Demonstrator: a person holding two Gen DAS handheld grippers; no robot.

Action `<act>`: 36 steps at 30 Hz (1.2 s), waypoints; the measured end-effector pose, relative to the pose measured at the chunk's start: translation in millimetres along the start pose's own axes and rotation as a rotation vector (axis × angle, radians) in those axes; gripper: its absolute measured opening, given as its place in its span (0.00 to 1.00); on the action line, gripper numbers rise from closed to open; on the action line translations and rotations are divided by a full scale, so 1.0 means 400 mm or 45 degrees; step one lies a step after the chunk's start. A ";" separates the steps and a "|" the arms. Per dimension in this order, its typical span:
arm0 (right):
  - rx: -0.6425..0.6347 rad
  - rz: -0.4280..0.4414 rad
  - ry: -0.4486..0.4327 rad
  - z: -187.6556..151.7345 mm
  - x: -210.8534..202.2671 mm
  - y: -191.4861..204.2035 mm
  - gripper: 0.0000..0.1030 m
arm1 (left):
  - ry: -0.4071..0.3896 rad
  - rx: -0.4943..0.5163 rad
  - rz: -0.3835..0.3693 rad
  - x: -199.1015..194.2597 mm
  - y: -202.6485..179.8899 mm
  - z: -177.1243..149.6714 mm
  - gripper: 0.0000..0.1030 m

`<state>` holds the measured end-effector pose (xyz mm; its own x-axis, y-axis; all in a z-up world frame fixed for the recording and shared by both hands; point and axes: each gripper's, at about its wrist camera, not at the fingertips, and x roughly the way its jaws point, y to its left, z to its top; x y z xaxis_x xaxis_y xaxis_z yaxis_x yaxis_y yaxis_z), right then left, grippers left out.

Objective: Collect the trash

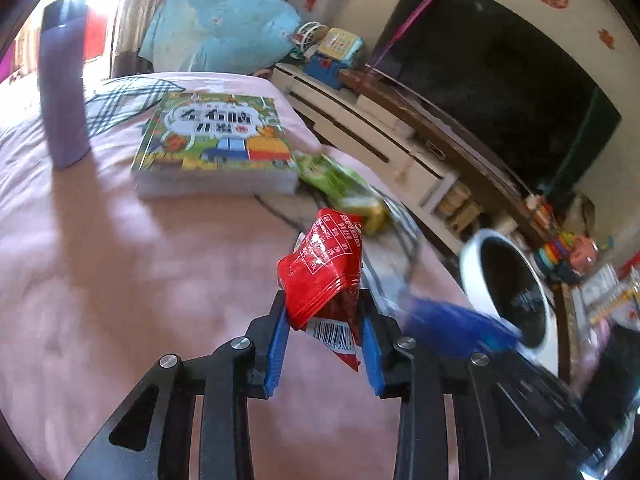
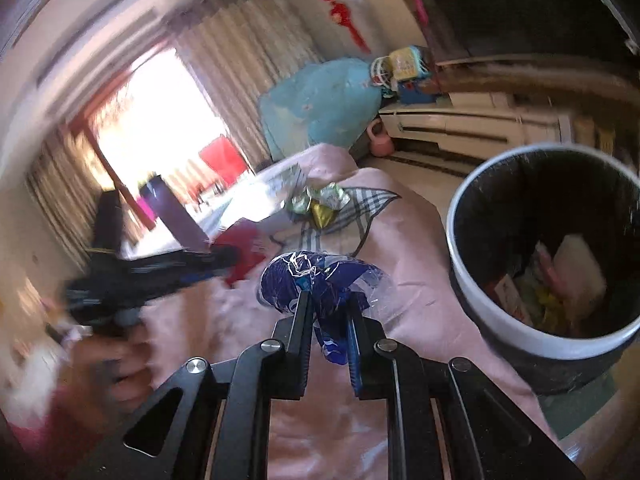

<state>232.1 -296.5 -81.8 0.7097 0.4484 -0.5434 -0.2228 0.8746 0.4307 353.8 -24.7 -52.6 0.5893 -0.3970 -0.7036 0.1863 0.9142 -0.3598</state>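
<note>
My left gripper [image 1: 325, 300] is shut on a red snack wrapper [image 1: 320, 268] and holds it above the pink bed cover. A green wrapper [image 1: 340, 184] lies on the bed beside the book, also in the right wrist view [image 2: 320, 204]. My right gripper [image 2: 328, 300] is shut on a blue and clear plastic wrapper [image 2: 304, 280], which shows blurred in the left wrist view [image 1: 456, 328]. The white-rimmed trash bin [image 2: 472, 280] with a black liner stands to the right of the bed, also in the left wrist view [image 1: 474, 280]. It holds several pieces of trash. The left gripper shows blurred in the right wrist view [image 2: 224, 260].
A children's book [image 1: 216, 144] and a purple bottle [image 1: 62, 92] rest on the pink bed [image 1: 120, 280]. A white TV cabinet [image 1: 380, 136] with toys and a dark TV [image 1: 500, 80] stand beyond the bed. A light blue bundle [image 1: 220, 28] sits by the curtain.
</note>
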 end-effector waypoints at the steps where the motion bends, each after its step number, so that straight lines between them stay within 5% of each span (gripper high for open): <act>1: -0.013 0.001 0.016 -0.004 0.007 0.005 0.15 | 0.009 0.001 -0.010 -0.019 -0.004 -0.025 0.31; 7: -0.038 0.045 0.131 -0.032 0.018 0.009 0.22 | 0.063 0.014 0.048 -0.085 -0.003 -0.167 0.31; 12: -0.138 0.049 0.169 -0.017 -0.022 0.000 0.66 | 0.084 -0.047 0.063 -0.077 0.012 -0.195 0.33; 20: -0.325 0.037 0.152 0.042 0.001 0.033 0.68 | 0.035 -0.052 0.153 -0.074 -0.027 -0.206 0.47; 26: -0.575 -0.032 0.155 0.054 0.057 0.076 0.67 | 0.011 -0.049 0.183 -0.069 -0.045 -0.210 0.49; 36: -0.747 0.042 0.161 0.104 0.074 0.090 0.78 | 0.030 -0.063 0.160 -0.048 -0.036 -0.205 0.49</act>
<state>272.9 -259.5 -52.3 0.6189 0.4640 -0.6338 -0.6008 0.7994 -0.0015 275.4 -37.0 -84.1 0.5872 -0.2815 -0.7589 0.0723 0.9521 -0.2972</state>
